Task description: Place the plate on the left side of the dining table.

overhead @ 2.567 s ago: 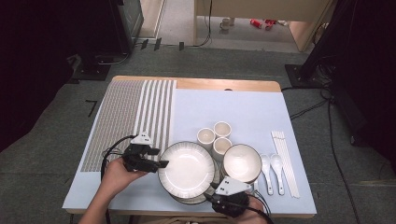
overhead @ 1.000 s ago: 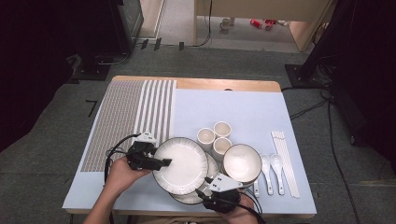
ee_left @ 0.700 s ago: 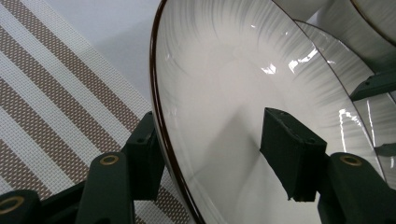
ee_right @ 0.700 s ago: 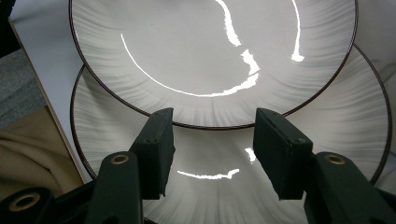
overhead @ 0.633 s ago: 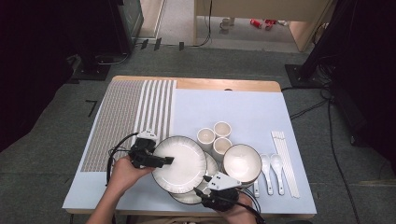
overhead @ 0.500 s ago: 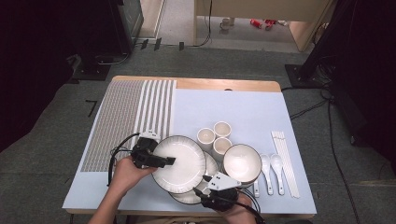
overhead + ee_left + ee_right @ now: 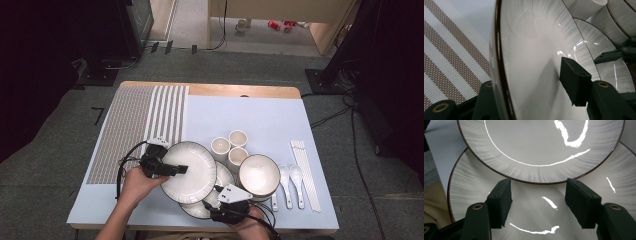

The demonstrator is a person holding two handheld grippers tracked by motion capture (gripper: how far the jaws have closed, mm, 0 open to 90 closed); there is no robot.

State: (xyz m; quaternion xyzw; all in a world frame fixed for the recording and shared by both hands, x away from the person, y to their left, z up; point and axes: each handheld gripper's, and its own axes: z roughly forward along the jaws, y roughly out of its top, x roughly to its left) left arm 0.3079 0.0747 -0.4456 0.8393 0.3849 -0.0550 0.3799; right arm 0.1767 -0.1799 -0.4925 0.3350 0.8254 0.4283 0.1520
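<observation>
1. Pale blue surface [image 7: 260,115], striped mat [image 7: 135,120] left of the upper plate [image 7: 192,172].
2. My left fingers [image 7: 574,82], just closing, straddle its left rim; whether they pinch yet, I cannot tell.
3. My right fingers [image 7: 499,202], just opening, stand wide above the lower plate [image 7: 474,187], holding nothing.
4. Cups [image 7: 230,145] and bowl [image 7: 258,175] crowd the plate's right; open room lies left.

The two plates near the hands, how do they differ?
The top plate sits shifted toward the striped mat, its rim between the left gripper jaws; the bottom plate lies flat on the table, mostly covered. The right gripper hovers open above the bottom plate, gripping nothing. Both are white, ribbed, with a dark rim.
</observation>
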